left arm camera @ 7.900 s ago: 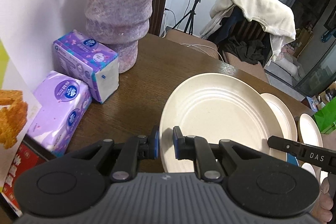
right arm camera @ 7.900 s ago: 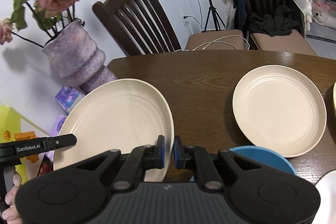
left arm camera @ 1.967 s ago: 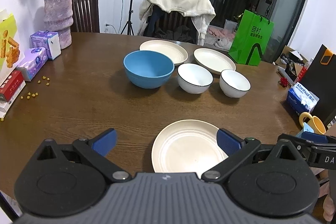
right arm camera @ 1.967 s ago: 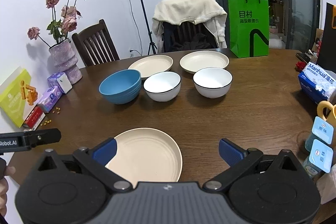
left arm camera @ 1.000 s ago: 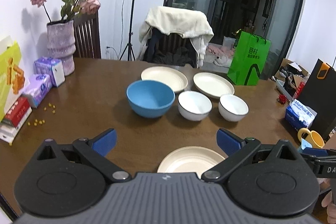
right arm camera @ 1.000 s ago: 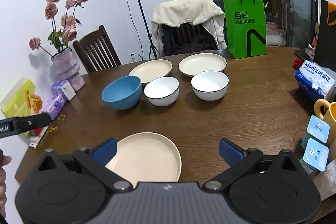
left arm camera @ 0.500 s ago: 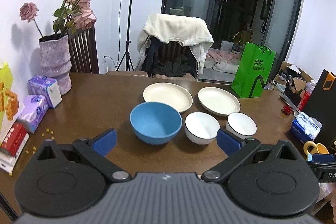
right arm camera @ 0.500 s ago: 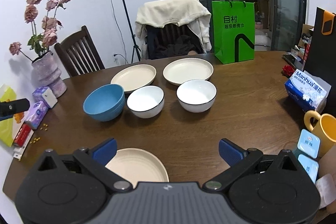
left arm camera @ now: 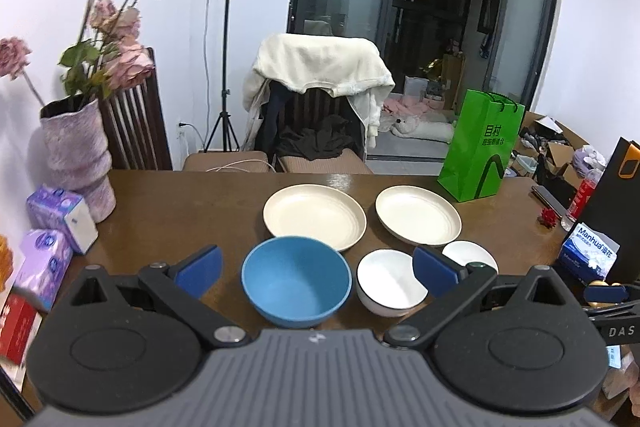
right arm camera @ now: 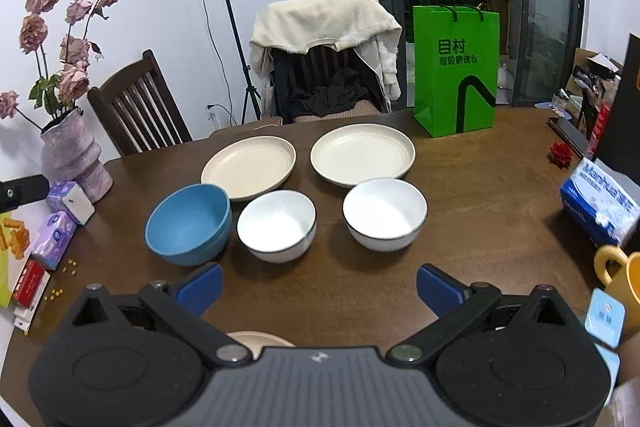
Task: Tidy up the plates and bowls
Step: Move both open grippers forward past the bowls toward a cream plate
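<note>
Both my left tongs (left arm camera: 316, 269) and right tongs (right arm camera: 319, 287) hang spread wide apart, holding nothing, above the brown table (right arm camera: 480, 227). On it the blue bowl (right arm camera: 189, 225) sits left, two white bowls (right arm camera: 277, 225) (right arm camera: 385, 213) to its right, two cream plates (right arm camera: 249, 167) (right arm camera: 362, 155) farther back, and another cream plate (right arm camera: 260, 341) peeks out nearest me.

Three cream plates: two at 12 o'clock (right arm camera: 249, 167) (right arm camera: 362, 154), one sliver at 6 (right arm camera: 262, 339). Three bowls: one blue (right arm camera: 188, 223), two white (right arm camera: 277, 223) (right arm camera: 384, 213). Two tissue packs (right arm camera: 71, 201) (right arm camera: 54, 239) at 9 o'clock.
</note>
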`<state>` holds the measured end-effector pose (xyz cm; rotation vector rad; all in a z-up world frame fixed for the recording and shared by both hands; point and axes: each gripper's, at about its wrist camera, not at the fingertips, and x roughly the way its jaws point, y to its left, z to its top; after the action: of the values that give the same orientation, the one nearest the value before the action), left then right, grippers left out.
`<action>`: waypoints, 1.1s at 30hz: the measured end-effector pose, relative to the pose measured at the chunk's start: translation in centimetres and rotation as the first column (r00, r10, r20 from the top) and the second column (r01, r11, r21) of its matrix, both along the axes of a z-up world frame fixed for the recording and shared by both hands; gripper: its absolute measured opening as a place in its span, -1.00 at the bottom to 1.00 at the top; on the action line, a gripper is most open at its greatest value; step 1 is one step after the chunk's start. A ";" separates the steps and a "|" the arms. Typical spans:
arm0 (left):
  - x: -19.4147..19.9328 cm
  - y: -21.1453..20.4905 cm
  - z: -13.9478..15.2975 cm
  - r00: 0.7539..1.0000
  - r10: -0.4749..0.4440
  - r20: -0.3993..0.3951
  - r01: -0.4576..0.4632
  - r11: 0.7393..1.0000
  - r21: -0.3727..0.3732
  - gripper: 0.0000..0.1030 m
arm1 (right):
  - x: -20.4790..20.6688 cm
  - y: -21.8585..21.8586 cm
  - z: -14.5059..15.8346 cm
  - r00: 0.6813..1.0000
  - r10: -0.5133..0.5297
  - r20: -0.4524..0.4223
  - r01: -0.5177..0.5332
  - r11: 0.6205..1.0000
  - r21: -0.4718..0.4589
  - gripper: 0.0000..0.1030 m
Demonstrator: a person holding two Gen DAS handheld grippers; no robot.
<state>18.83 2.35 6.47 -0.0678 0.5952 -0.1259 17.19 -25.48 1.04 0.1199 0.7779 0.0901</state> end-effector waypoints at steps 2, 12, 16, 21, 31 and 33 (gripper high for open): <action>1.0 0.0 0.0 1.000 -0.013 -0.002 0.013 1.000 0.003 1.00 | 1.1 0.5 0.1 1.000 0.004 -0.002 -0.004 1.000 -0.005 1.00; 6.4 -0.1 -0.6 0.999 -0.041 -0.014 0.042 0.999 0.018 1.00 | 6.2 2.2 -0.1 1.000 0.002 -0.016 -0.002 1.000 -0.005 1.00; 8.6 0.0 -0.8 0.998 -0.050 -0.035 0.051 0.999 0.016 1.00 | 8.0 2.9 -0.4 1.000 0.004 -0.023 -0.004 1.000 -0.003 1.00; 11.0 0.1 -0.7 0.998 -0.057 -0.030 0.058 0.998 0.031 1.00 | 10.1 3.7 -0.9 0.999 0.011 -0.035 -0.011 1.000 -0.003 1.00; 16.3 1.1 -1.1 0.997 -0.051 -0.049 0.054 0.997 0.056 1.00 | 14.5 5.5 -1.5 0.999 0.027 -0.044 -0.026 1.000 0.011 1.00; 17.4 1.5 -1.4 0.997 -0.050 -0.062 0.052 0.998 0.045 1.00 | 15.6 5.9 -1.6 0.998 0.030 -0.047 -0.029 1.000 0.009 1.00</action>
<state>36.24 3.82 5.10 -0.0116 0.6602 -0.1601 32.77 -19.59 -0.58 0.1183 0.8262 0.1188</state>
